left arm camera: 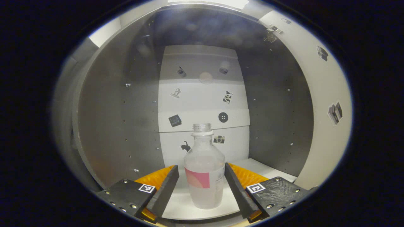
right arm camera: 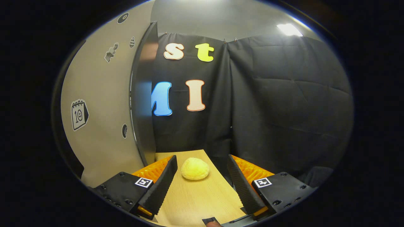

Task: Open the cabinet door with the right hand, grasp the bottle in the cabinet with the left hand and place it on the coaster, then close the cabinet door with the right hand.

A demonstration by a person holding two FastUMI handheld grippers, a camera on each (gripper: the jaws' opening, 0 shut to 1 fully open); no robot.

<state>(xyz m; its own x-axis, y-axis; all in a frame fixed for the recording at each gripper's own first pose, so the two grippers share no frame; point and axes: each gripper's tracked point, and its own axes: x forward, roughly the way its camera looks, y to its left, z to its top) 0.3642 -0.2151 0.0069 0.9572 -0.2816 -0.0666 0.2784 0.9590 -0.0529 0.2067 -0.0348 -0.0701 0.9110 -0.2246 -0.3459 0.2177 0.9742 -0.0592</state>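
Note:
In the left gripper view a clear bottle (left arm camera: 204, 170) with a pink label and no cap stands upright on the white floor of the cabinet (left arm camera: 202, 208). My left gripper (left arm camera: 201, 167) is open, one finger on each side of the bottle's body; the right finger (left arm camera: 236, 189) is very close to it. The cabinet door (left arm camera: 325, 110) stands swung open on the right. In the right gripper view my right gripper (right arm camera: 202, 160) is open and empty over a wooden table (right arm camera: 195, 198), with the open door (right arm camera: 104, 110) just to its left.
The cabinet's grey side walls (left arm camera: 120, 119) and white sticker-covered back panel (left arm camera: 202, 94) close in around the bottle. A pale yellow round lump (right arm camera: 194, 168) lies on the table ahead of the right gripper. The door's dark edge (right arm camera: 143, 94) stands close by.

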